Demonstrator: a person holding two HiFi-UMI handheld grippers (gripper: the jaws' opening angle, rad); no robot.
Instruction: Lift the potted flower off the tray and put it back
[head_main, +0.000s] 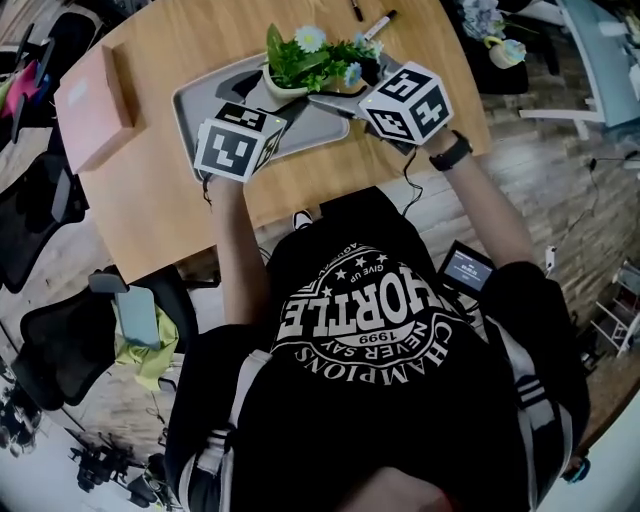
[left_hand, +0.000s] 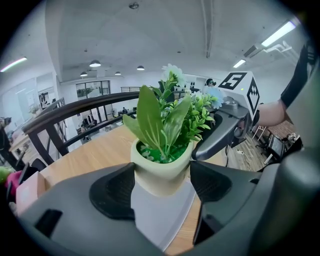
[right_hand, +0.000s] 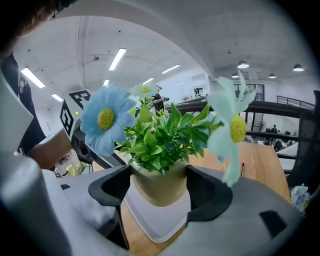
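The potted flower (head_main: 287, 82) is a cream pot of green leaves with pale blue and white blooms. It sits over the far part of the grey tray (head_main: 200, 105) on the wooden table. My left gripper (head_main: 262, 98) comes at it from the left and my right gripper (head_main: 325, 98) from the right. In the left gripper view both pads press the sides of the pot (left_hand: 161, 176), with the tray (left_hand: 160, 220) showing below its base. The right gripper view shows the same grip on the pot (right_hand: 159, 189) above the tray (right_hand: 157, 226). The pot looks raised slightly off the tray.
A pink box (head_main: 92, 105) lies on the table (head_main: 170, 220) left of the tray. Two markers (head_main: 380, 25) lie beyond the pot near the far edge. Office chairs stand left of the table, and another flower pot (head_main: 503, 48) is off to the right.
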